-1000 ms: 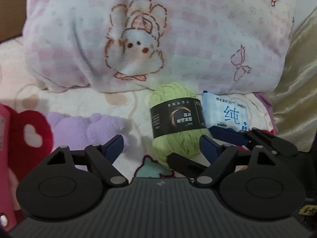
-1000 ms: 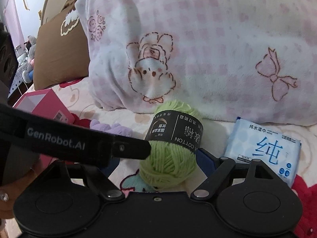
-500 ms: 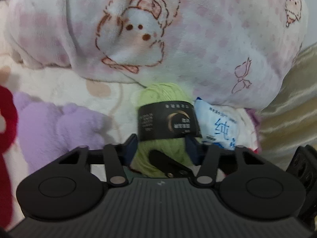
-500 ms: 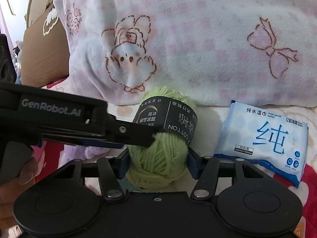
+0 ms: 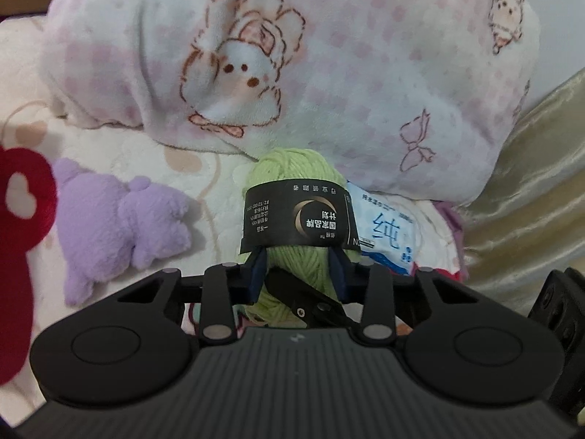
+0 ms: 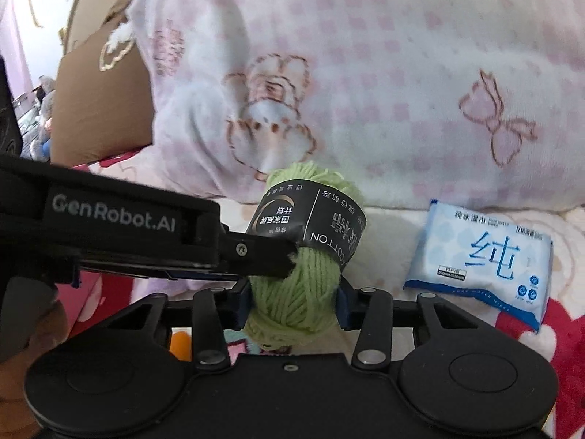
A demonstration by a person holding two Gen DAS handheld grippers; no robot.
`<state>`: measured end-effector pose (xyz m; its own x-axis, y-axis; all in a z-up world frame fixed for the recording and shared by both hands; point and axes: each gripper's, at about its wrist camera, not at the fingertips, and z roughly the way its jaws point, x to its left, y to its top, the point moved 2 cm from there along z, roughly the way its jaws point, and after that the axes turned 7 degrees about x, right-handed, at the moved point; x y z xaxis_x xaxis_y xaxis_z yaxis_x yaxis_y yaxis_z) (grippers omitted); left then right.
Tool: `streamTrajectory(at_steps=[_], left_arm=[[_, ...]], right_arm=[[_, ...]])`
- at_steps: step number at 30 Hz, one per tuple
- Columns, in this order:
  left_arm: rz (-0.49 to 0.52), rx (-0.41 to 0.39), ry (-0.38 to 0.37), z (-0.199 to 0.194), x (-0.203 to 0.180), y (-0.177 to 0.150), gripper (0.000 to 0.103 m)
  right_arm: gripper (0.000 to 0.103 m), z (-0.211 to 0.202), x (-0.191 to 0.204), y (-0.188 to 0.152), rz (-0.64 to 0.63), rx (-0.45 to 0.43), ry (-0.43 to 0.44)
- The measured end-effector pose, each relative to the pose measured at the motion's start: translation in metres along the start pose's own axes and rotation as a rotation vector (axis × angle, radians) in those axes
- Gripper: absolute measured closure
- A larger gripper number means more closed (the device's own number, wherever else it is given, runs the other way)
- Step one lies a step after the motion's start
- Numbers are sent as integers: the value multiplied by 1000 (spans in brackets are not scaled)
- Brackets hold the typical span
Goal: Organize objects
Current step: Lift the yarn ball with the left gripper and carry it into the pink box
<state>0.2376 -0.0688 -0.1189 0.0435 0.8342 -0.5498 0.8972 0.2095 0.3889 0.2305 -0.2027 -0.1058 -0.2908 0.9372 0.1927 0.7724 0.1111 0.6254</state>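
A green yarn ball [image 5: 298,216] with a black paper band lies on the bedspread in front of a pillow. In the left wrist view my left gripper [image 5: 298,274] has the ball's lower half between its blue pads; the jaws are closing and press on the yarn. A black finger of the other tool [image 5: 303,298] crosses beneath the ball. In the right wrist view my right gripper [image 6: 293,301] also squeezes the yarn ball [image 6: 299,285] between its pads, jaws closing. The left tool's finger [image 6: 256,252] reaches in from the left against the band.
A blue-white wipes pack [image 6: 482,256] lies right of the yarn. A purple plush toy [image 5: 120,226] sits to the left. The pink-checked pillow [image 5: 329,73] rises behind, gold fabric [image 5: 530,183] at right, a brown cushion [image 6: 102,102] far left.
Both grippers have narrowed from wide open onto the yarn ball. The left gripper shifted right until the ball sat between its pads.
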Motion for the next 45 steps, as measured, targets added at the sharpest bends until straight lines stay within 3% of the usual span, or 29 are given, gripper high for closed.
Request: streamTrajectory(at_steps=[10, 22, 28, 45], left_arm=[[14, -16, 24, -59, -3, -30, 68], [28, 20, 105, -135, -1, -61, 68], [30, -40, 163, -178, 3, -83, 68], [-72, -6, 170, -242, 30, -98, 68]], right_arm=[[54, -43, 42, -11, -56, -19, 26], [54, -82, 101, -20, -70, 47, 103], [54, -98, 137, -19, -124, 73, 131], [54, -116, 200, -7, -223, 222, 183]])
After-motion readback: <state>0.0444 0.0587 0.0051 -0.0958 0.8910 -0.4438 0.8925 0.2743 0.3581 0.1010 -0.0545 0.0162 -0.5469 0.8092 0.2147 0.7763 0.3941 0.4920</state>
